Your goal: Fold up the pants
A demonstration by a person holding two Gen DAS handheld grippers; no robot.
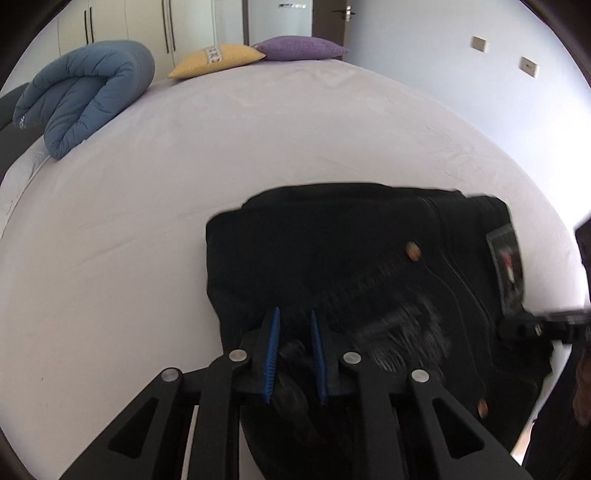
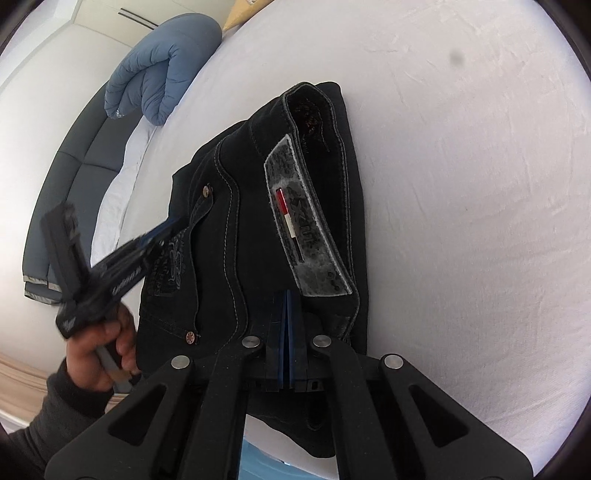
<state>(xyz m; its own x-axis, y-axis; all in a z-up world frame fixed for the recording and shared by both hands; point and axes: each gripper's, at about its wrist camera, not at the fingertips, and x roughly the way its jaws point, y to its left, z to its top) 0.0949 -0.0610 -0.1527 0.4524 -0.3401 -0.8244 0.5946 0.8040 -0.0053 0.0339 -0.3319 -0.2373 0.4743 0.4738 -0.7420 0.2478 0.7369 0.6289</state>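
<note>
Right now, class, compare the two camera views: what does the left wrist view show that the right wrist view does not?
Only the left wrist view shows the purple cushion, the whole yellow cushion, cupboard doors and a door.

Only the right wrist view shows the hand holding the left gripper, the dark headboard, and the waistband label sharply.

Both show the black pants on the white bed and the rolled blue duvet.

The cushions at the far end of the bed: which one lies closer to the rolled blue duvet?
The yellow cushion. It lies between the blue duvet and the purple cushion.
</note>
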